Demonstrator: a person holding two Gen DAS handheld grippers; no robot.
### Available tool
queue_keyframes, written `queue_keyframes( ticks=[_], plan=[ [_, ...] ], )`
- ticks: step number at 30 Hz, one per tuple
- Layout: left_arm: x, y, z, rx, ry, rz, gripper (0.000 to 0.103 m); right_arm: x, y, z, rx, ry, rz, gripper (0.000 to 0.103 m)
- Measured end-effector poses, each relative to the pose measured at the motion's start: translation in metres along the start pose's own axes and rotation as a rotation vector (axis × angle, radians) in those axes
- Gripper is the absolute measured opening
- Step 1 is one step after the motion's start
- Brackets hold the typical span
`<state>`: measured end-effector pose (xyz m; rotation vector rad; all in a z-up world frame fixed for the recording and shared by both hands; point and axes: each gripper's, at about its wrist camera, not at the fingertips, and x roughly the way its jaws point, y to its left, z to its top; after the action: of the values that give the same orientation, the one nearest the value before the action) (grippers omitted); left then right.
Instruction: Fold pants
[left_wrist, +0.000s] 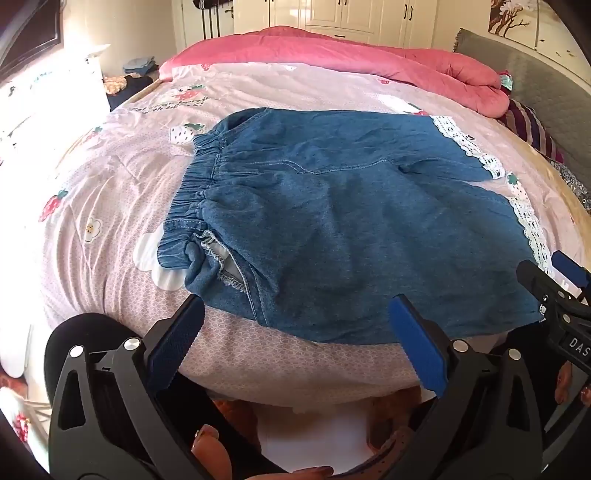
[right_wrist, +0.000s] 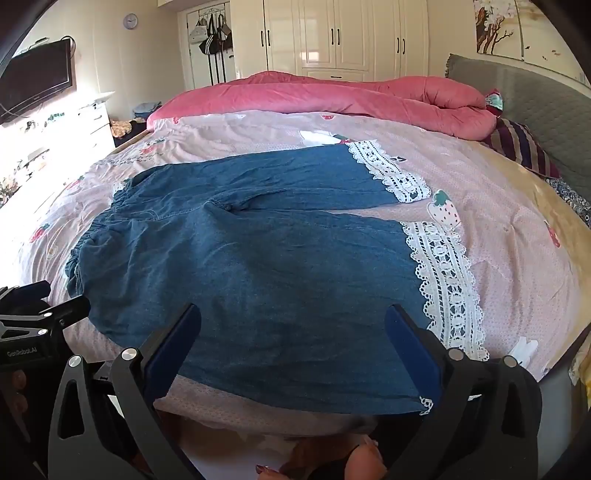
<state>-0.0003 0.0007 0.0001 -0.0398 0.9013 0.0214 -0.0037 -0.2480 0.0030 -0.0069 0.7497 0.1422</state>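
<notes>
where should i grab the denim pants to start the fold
Take the denim pants along the near leg's edge: left gripper at the gathered waistband, right gripper by the lace hem. Come from the near bedside; both already hover open there, and that edge lies flat and reachable.

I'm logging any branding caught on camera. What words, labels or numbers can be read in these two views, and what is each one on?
"GenRobot.AI": on the body of the left tongs, seen at the left edge of the right wrist view.
"DAS": a label cut off by the frame edge, on the body of the right tongs in the left wrist view.
Lettering printed on the bedsheet near a strawberry: too blurred to read.
Wall clock: numerals too small to read.
</notes>
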Motion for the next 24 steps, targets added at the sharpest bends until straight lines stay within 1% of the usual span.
queue_keyframes(
  ticks=[3,4,10,13,14,24],
  plan=[
    [0.001,0.0,0.0,0.012,0.006,0.009,0.094,0.0,0.0,-0.001,-0.015,-0.008,-0.006,0.099],
    [-0.002,-0.007,0.005,0.015,0.007,0.009,0.094,0.0,0.0,-0.002,-0.018,-0.008,-0.006,0.099],
    [-0.004,-0.017,0.006,0.022,0.009,0.013,0.094,-0.002,0.004,0.001,-0.027,-0.01,-0.007,0.099],
    [-0.004,-0.015,0.003,0.021,-0.003,0.008,0.094,-0.003,0.005,0.003,-0.031,-0.012,-0.011,0.099],
    [-0.002,-0.008,0.0,0.023,-0.005,-0.003,0.094,-0.003,0.005,0.004,-0.032,-0.013,-0.011,0.099],
    [-0.002,-0.006,0.001,0.024,-0.008,-0.008,0.094,-0.004,0.006,0.003,-0.037,-0.018,-0.015,0.099]
  ],
)
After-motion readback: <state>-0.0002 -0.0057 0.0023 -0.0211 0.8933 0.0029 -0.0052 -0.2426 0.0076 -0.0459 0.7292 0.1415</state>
